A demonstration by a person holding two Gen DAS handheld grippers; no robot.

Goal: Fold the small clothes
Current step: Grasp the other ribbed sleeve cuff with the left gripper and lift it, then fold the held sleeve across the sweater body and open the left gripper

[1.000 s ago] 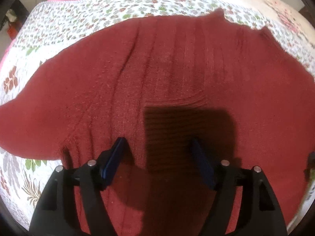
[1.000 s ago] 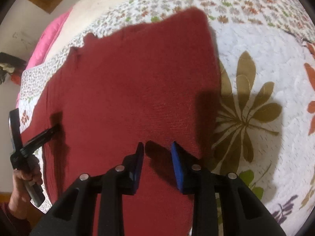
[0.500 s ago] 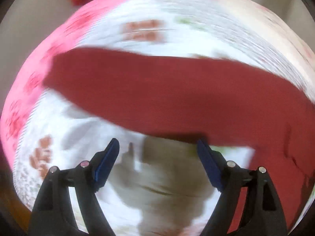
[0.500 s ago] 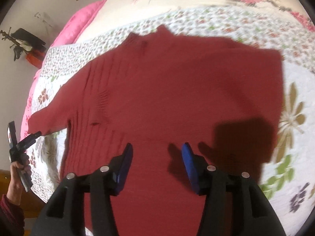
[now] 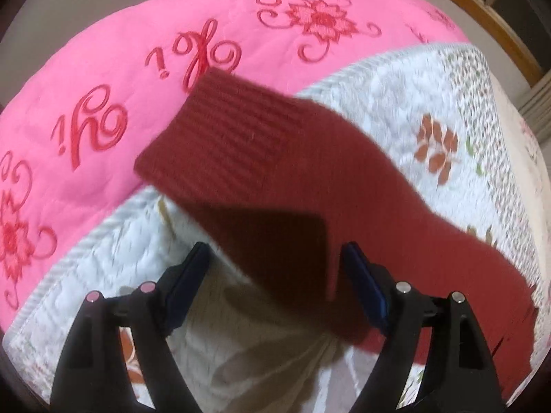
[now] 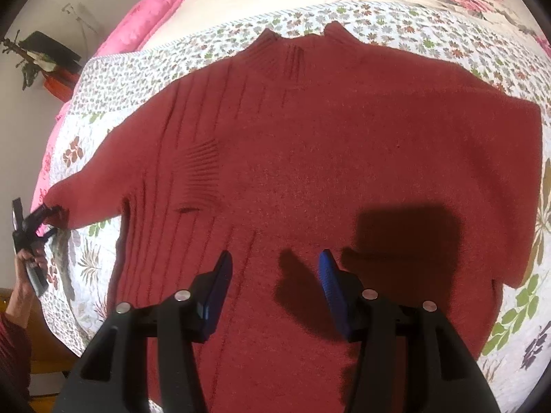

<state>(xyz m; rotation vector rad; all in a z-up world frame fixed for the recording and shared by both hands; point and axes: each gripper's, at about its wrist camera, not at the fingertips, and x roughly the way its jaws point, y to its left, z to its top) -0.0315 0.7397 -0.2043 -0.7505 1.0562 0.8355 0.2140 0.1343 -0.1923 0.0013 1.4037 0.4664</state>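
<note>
Both the left gripper (image 5: 275,268) and right gripper (image 6: 273,268) hover spread above the dark red knitted sweater (image 6: 327,172) on the white floral quilt (image 6: 509,337).

Both tongs share one build — black plastic arms that widen toward the bottom of the frame, each with triangular cut-outs and two round silver screw heads. The left tongs (image 5: 275,282) carry dark navy pads (image 5: 187,275); the right tongs (image 6: 273,275) have brighter blue ones (image 6: 329,280). At lower left of the right wrist view, a hand (image 6: 29,268) emerges from a dark red ribbed sleeve (image 6: 12,351).
</note>
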